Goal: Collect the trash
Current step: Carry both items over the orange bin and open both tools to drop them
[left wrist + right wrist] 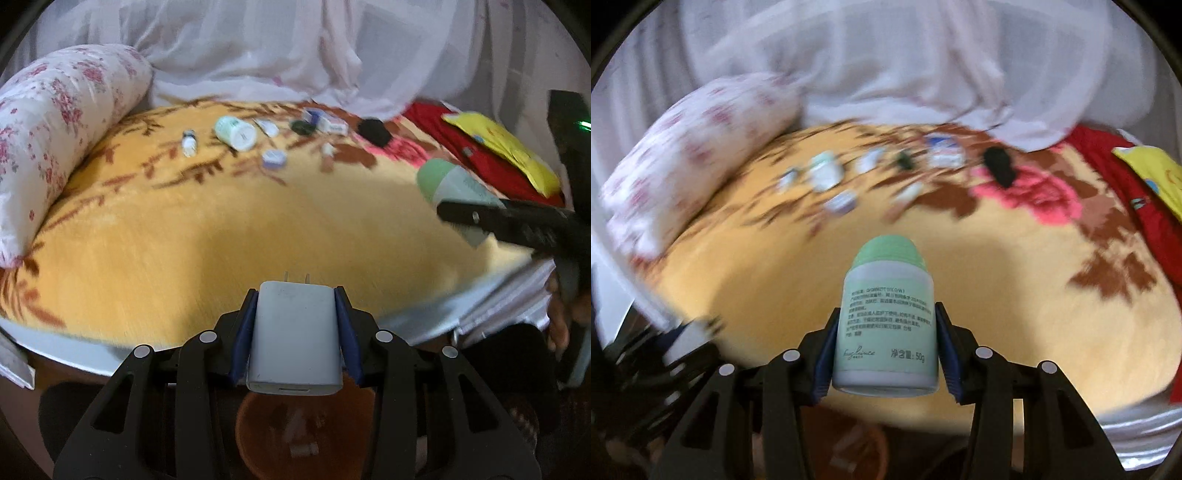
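My left gripper [295, 295] is shut on a white charger plug [295, 339], its two prongs pointing forward, held over the bed's near edge above a brown round bin [303, 435]. My right gripper [886, 317] is shut on a pale green bottle with a green cap [888, 325]; that bottle also shows at the right of the left wrist view [454, 184]. Several small items lie in a row at the far side of the yellow blanket [221, 229]: a white-green jar [236, 133], a small vial [189, 143], a small round tin [274, 158], a box [332, 123] and a black object [375, 131].
A floral bolster pillow [55, 129] lies along the left. White curtain fabric [277, 48] hangs behind the bed. Red cloth [476, 155] and a yellow packet [506, 147] lie at the right. The bin also shows below the right gripper [849, 450].
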Demonstrator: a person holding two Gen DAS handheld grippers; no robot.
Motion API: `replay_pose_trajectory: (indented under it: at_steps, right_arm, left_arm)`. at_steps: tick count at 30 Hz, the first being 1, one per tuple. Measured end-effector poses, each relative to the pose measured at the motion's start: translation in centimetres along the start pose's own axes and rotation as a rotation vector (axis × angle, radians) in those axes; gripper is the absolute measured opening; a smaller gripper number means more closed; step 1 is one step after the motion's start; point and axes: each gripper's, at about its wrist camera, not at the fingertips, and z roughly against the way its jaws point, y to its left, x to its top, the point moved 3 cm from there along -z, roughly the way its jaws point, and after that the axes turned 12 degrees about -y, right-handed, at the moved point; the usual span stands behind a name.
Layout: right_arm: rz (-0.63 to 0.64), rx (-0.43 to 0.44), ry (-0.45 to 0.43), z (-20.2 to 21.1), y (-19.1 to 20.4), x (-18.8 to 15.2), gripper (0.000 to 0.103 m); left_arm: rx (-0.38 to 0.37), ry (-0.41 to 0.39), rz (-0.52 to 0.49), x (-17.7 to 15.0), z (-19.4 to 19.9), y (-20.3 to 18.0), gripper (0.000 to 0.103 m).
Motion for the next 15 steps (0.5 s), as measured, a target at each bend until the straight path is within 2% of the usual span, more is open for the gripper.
replay_pose_trajectory:
  at_steps: [4,9,12,13,14,15]
  right_arm:
    - [0.035,0.097,0.097,1.8,3.8,-4.9,0.048]
    - [0.034,0.155,0.208,1.6,6.3,-9.8,0.048]
    - [0.030,0.180,0.250,1.5,7.2,-11.3,0.048]
    - [0.030,0.189,0.264,1.5,7.5,-11.9,0.048]
    - [0.022,0.202,0.272,1.5,7.7,-12.2,0.058]
    - [0.019,0.207,0.281,1.6,7.8,-12.6,0.062]
  left_arm:
    - [-0.028,0.067,-0.004,-2.4,1.0,-0.4,0.040]
    - [-0.018,0.123,-0.018,-4.7,2.0,-0.2,0.040]
    - [-0.009,0.129,-0.015,-5.3,2.7,0.0,0.043]
    - [-0.002,0.126,-0.017,-5.3,3.0,0.2,0.057]
    - [0.017,0.116,-0.014,-5.2,3.4,0.3,0.067]
    - [0.031,0.102,-0.012,-5.1,3.8,0.4,0.083]
